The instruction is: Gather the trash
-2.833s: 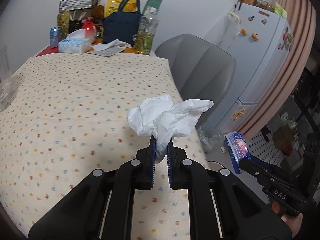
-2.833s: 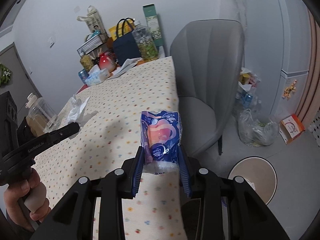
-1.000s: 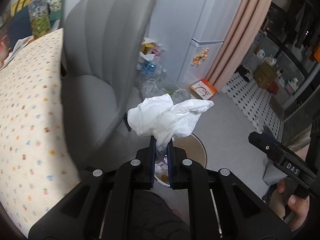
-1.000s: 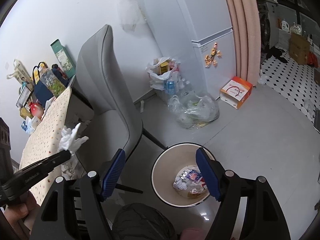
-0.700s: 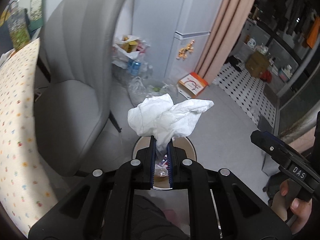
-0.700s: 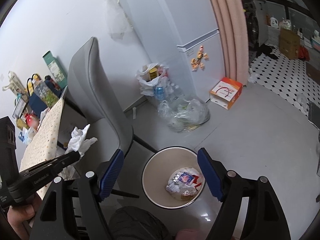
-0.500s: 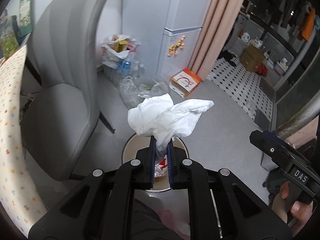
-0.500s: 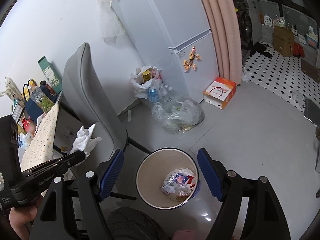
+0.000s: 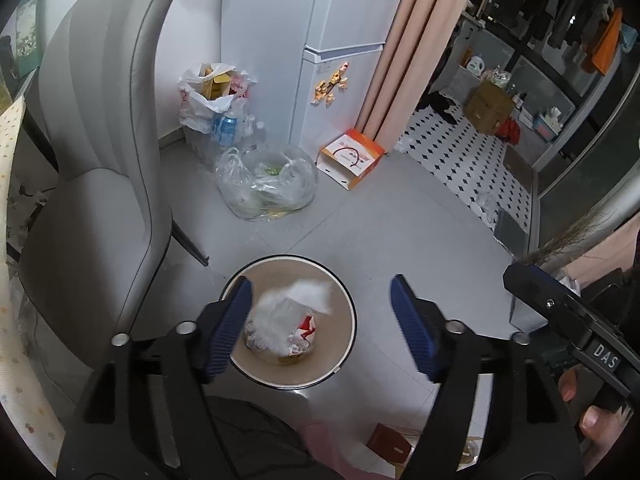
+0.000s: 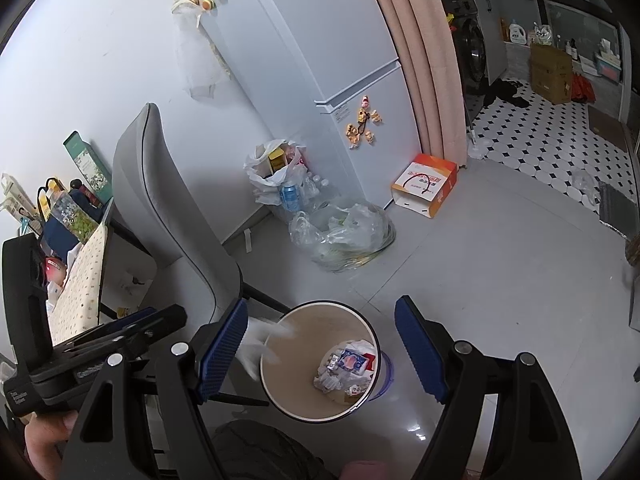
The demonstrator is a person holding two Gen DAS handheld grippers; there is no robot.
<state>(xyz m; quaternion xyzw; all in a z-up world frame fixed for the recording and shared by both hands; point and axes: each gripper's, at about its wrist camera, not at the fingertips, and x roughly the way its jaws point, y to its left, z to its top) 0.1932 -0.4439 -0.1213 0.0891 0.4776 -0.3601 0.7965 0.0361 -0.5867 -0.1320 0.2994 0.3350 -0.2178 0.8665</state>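
A round beige trash bin (image 9: 344, 304) stands on the grey floor, and also shows in the right wrist view (image 10: 288, 356). My left gripper (image 9: 320, 324) is open above it. The crumpled white tissue (image 9: 288, 308) is blurred, falling free over the bin; in the right wrist view the tissue (image 10: 260, 340) is by the bin's near rim. My right gripper (image 10: 320, 352) is open and empty above the bin. A blue snack wrapper (image 10: 352, 360) lies among the trash inside.
A grey chair (image 9: 92, 184) stands left of the bin, next to the dotted tablecloth (image 9: 12, 240). Clear plastic bags of recyclables (image 9: 264, 188) and an orange-white box (image 9: 350, 162) sit by the white fridge (image 9: 320, 40). My dark trouser leg (image 9: 248, 444) is below.
My left gripper has opened and let go of the tissue, which is dropping toward the bin. Both grippers have moved a little closer over the bin.
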